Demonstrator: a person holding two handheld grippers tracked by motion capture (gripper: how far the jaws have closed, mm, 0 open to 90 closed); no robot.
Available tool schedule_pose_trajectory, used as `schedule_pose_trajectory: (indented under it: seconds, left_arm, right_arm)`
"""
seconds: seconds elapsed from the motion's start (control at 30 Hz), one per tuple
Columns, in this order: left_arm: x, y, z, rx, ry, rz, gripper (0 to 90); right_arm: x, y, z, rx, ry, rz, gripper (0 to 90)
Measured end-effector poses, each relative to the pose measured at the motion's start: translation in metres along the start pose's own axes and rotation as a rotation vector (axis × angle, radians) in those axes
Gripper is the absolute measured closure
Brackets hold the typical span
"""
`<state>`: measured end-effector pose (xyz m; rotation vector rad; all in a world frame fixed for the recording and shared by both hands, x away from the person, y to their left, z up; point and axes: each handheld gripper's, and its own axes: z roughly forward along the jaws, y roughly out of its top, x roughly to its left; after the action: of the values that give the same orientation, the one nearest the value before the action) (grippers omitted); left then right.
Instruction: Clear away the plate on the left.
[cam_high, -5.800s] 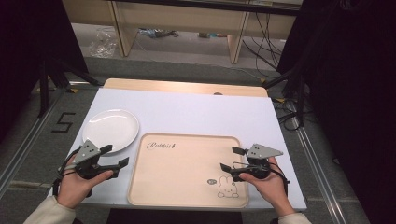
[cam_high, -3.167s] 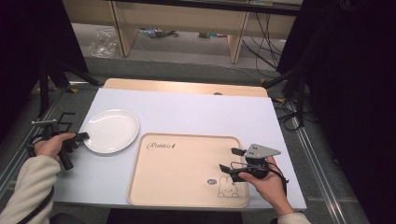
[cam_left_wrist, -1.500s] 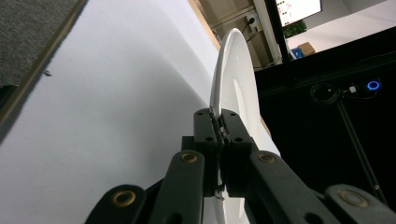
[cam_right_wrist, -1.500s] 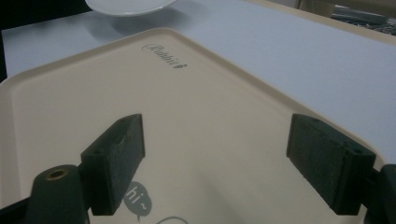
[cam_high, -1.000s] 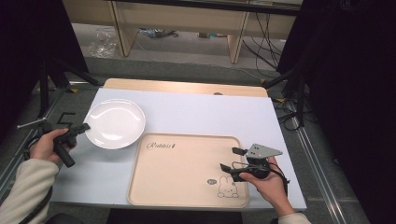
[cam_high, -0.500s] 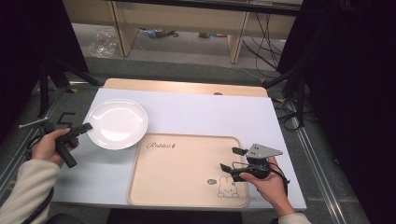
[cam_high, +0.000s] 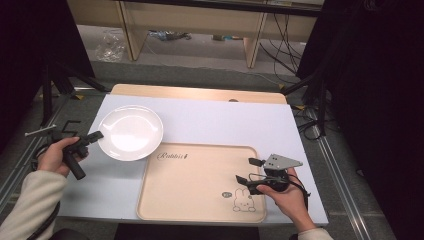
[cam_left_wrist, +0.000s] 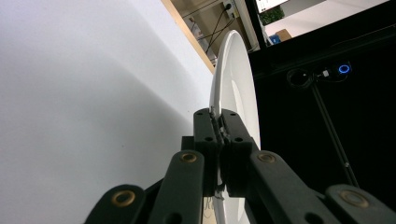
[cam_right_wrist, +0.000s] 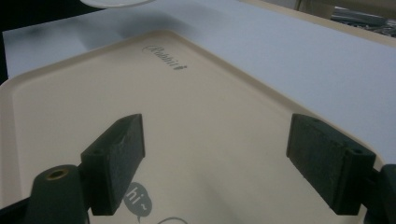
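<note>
White plate (cam_high: 130, 132) lifted at left of table, clamped at its left rim by left gripper (cam_high: 95, 135); tilted, hanging over white table cover (cam_high: 225, 122) just beyond far-left corner of beige tray (cam_high: 200, 180).

High view: left hand (cam_high: 59, 156) off left table edge, gripping handle. Right gripper (cam_high: 250, 170) resting over tray's right part, near printed rabbit figure (cam_high: 243, 198), held by right hand (cam_high: 286, 196); grey three-cornered plate on top. Tray bare apart from print and "Rabbit" lettering (cam_high: 172, 156). Plate and right gripper well apart. Wooden table edge (cam_high: 200, 93) along far side; cables on floor beyond.

Left gripper view: jaws closed tight on plate rim (cam_left_wrist: 231, 93), pads pressed together with rim edge between. Plate seen edge-on, standing near vertical in this turned frame; white cover at left, dark background at right. Grip contact plain here, too small to judge from high view.

Right gripper view: right gripper (cam_right_wrist: 215, 163) jaws wide apart, holding nothing, tray surface (cam_right_wrist: 187, 116) beneath. Lettering (cam_right_wrist: 169, 59) ahead of jaws; small "hi~" speech bubble (cam_right_wrist: 139, 200) by left jaw, unreadable from above. Bit of plate (cam_right_wrist: 116, 2) at top edge.
</note>
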<state>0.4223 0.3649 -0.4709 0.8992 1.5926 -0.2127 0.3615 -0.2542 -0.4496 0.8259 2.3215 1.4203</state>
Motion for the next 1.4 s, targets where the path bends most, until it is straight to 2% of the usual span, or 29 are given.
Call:
schedule_pose_trajectory:
  seconds: [0.03, 0.13, 0.17, 0.23, 0.27, 0.3, 0.37, 0.43, 0.5, 0.53, 0.6, 0.67, 0.77, 0.83, 0.87, 0.9, 0.93, 1.0, 1.03, 1.13, 1.17, 1.23, 1.33, 1.37, 1.4]
  left_arm:
    - [0.0, -0.001, 0.001, -0.004, -0.043, -0.01, 86.1]
    - [-0.003, -0.002, 0.002, -0.003, -0.037, -0.015, 86.0]
    - [-0.002, -0.003, 0.002, 0.014, -0.04, 0.005, 85.9]
    - [-0.005, -0.004, 0.003, 0.02, -0.045, 0.011, 85.9]
    - [-0.006, -0.004, 0.003, 0.026, -0.029, 0.014, 86.0]
    - [-0.007, -0.005, 0.004, 0.024, -0.045, 0.011, 86.0]
    - [-0.009, -0.005, 0.004, 0.03, -0.035, 0.012, 86.0]
    - [-0.009, -0.006, 0.005, 0.031, -0.052, 0.012, 86.0]
    - [-0.01, -0.006, 0.005, 0.035, -0.038, 0.017, 85.9]
    - [-0.008, -0.006, 0.005, 0.033, -0.07, 0.017, 85.9]
    - [-0.01, -0.007, 0.005, 0.039, -0.041, 0.02, 85.9]
    - [-0.011, -0.008, 0.006, 0.04, -0.069, 0.021, 85.9]
    - [-0.014, -0.009, 0.006, 0.049, -0.052, 0.016, 85.9]
    - [-0.015, -0.011, 0.007, 0.058, -0.056, 0.017, 85.9]
    - [-0.014, -0.012, 0.008, 0.057, -0.09, 0.028, 85.9]
    - [-0.017, -0.013, 0.009, 0.063, -0.059, 0.029, 85.9]
    - [-0.018, -0.015, 0.011, 0.062, -0.084, 0.027, 85.9]
    - [-0.019, -0.016, 0.011, 0.065, -0.086, 0.034, 85.9]
    - [-0.021, -0.017, 0.012, 0.082, -0.064, 0.042, 85.9]
    - [-0.023, -0.021, 0.014, 0.088, -0.086, 0.05, 85.9]
    - [-0.026, -0.022, 0.014, 0.1, -0.063, 0.044, 85.9]
    - [-0.027, -0.025, 0.016, 0.098, -0.088, 0.038, 85.9]
    - [-0.029, -0.028, 0.017, 0.127, -0.068, 0.045, 85.9]
    - [-0.028, -0.029, 0.019, 0.113, -0.096, 0.035, 85.9]
    - [-0.029, -0.03, 0.019, 0.129, -0.07, 0.038, 85.9]
  right_arm:
    - [0.0, 0.0, 0.0, 0.003, 0.004, 0.001, 20.2]
    - [0.0, 0.0, 0.0, 0.004, 0.003, 0.0, 20.3]
    - [0.0, 0.0, 0.0, 0.002, 0.001, 0.0, 20.3]
    - [0.0, 0.0, 0.0, 0.001, 0.002, 0.0, 20.3]
    - [0.0, 0.0, 0.0, 0.003, 0.004, 0.0, 20.3]
    - [0.0, 0.0, 0.0, 0.003, 0.004, 0.0, 20.3]
    - [0.0, 0.0, 0.0, 0.003, 0.005, 0.002, 20.3]
    - [0.0, 0.0, 0.0, 0.004, 0.004, 0.001, 20.3]
    - [0.0, 0.0, 0.0, 0.002, 0.002, 0.0, 20.3]
    - [0.0, 0.0, 0.0, 0.003, 0.003, 0.0, 20.3]
    - [0.0, 0.0, 0.0, 0.004, 0.002, 0.0, 20.3]
    - [0.0, 0.0, 0.0, 0.004, 0.005, 0.002, 20.3]
    - [0.0, 0.0, 0.0, 0.004, 0.003, 0.001, 20.2]
    - [0.0, 0.0, 0.0, 0.002, 0.004, 0.001, 20.3]
    - [0.0, 0.0, 0.0, 0.003, 0.002, 0.001, 20.2]
    - [0.0, 0.0, 0.0, -0.001, -0.001, 0.001, 20.2]
    - [0.0, 0.0, -0.001, -0.001, 0.001, 0.003, 20.3]
    - [0.0, 0.0, -0.001, -0.002, 0.0, 0.002, 20.3]
    - [0.0, 0.0, -0.001, -0.002, 0.0, 0.002, 20.3]
    - [0.0, 0.0, -0.001, 0.0, 0.0, 0.003, 20.3]
    - [0.0, 0.0, -0.001, 0.0, 0.0, 0.003, 20.3]
    - [0.0, 0.0, -0.001, 0.004, -0.008, 0.002, 20.3]
    - [0.0, 0.0, -0.001, -0.002, 0.0, 0.0, 20.3]
    - [0.0, 0.0, -0.001, -0.001, -0.002, -0.003, 20.3]
    - [0.0, 0.0, -0.001, -0.001, -0.001, 0.0, 20.3]
